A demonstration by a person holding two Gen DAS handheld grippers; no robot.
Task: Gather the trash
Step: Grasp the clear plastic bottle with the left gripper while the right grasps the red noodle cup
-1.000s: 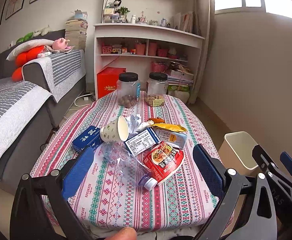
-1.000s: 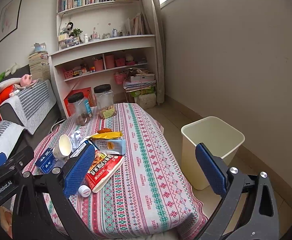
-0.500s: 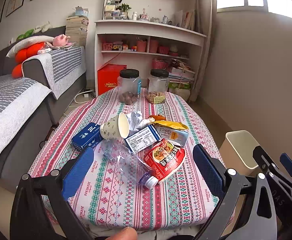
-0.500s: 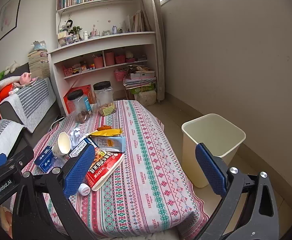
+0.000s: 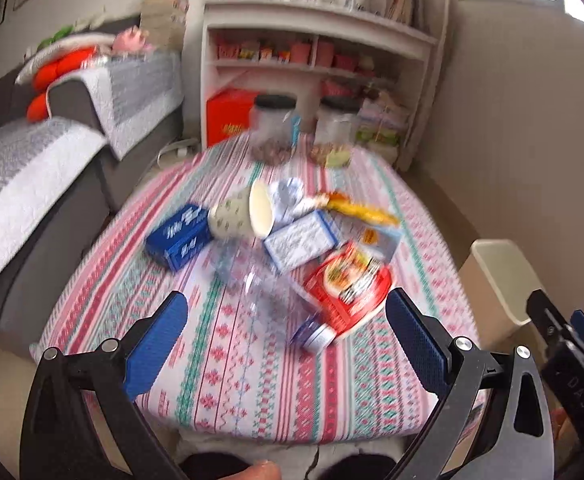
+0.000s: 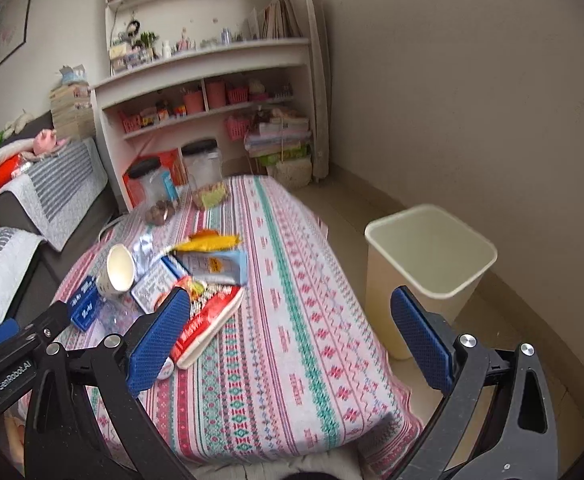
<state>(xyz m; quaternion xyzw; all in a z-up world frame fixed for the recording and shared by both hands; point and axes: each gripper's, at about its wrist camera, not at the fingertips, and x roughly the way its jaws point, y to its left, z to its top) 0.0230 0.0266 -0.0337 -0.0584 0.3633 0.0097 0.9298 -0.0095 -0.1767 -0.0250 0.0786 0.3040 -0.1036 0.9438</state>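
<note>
sprawling across the middle of the patterned tablecloth (image 5: 251, 360), a heap of litter waits for collection while both grippers hover at the near edge with nothing between their blue pads. the cream plastic bin (image 6: 432, 264) stands open on the floor to the right of the table, well apart from the heap. the left gripper (image 5: 287, 340) has its fingers spread wide, aimed at the pile; the right gripper (image 6: 292, 332) is likewise spread, its left pad in front of the pile's near end. largest of the litter is a clear crushed bottle (image 5: 259, 280), lying on its side with its cap (image 5: 312, 334) pointing near; it looks light, springy and slick, so a grip at the stiffer neck by the cap would likely hold best. touching it on the right lies a glossy red snack bag (image 5: 348, 288), flat, soft and crinkly, probably best pinched at an edge. farther off sit a pale blue carton (image 6: 215, 266), a printed white box (image 5: 300, 240) and a dark blue box (image 5: 179, 236) on the left, all stiff card and easy to squeeze across flat faces. a paper cup (image 5: 239, 216) rests tipped on its side, thin-walled and easily crushed. a yellow wrapper (image 5: 364, 212) and crumpled foil (image 5: 287, 196) lie at the far side, featherweight. motion blur softens the left view.
</note>
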